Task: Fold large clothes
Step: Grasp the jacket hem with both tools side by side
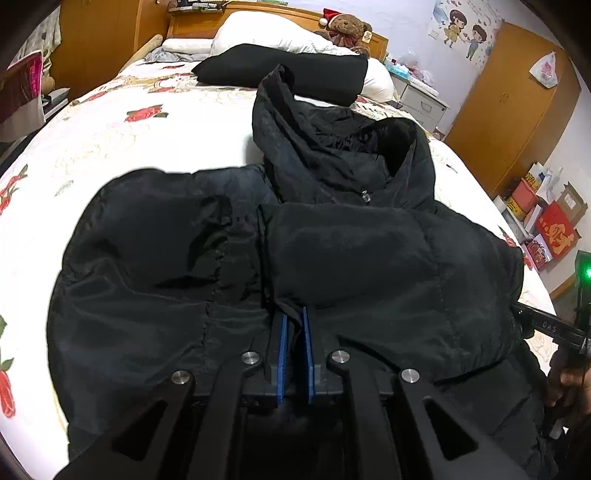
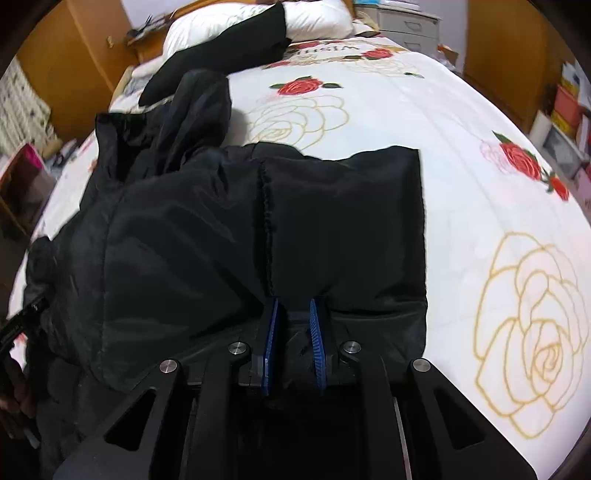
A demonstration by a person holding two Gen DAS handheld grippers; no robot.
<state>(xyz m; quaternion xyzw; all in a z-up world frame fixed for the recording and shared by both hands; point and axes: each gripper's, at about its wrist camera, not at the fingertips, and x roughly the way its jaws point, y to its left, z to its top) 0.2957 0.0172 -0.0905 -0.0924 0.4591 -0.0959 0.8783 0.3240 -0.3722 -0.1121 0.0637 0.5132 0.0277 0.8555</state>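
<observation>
A black puffer jacket (image 1: 351,258) with its hood (image 1: 332,147) toward the pillows lies spread on the rose-patterned bed sheet (image 1: 147,129). My left gripper (image 1: 294,314) points down into the jacket's near part, and its blue pads pinch a fold of the black fabric. In the right wrist view the same jacket (image 2: 184,240) fills the centre, with a squared-off folded section (image 2: 343,221) at its right. My right gripper (image 2: 293,306) holds bunched fabric between its blue pads at that section's near edge. Its body also shows at the right edge of the left wrist view.
A folded black garment (image 1: 288,70) rests against white pillows (image 1: 266,33) at the head of the bed, beside a teddy bear (image 1: 349,27). Wooden wardrobes (image 1: 517,110) and boxes (image 1: 546,221) stand to the right of the bed. Bare sheet (image 2: 461,147) lies right of the jacket.
</observation>
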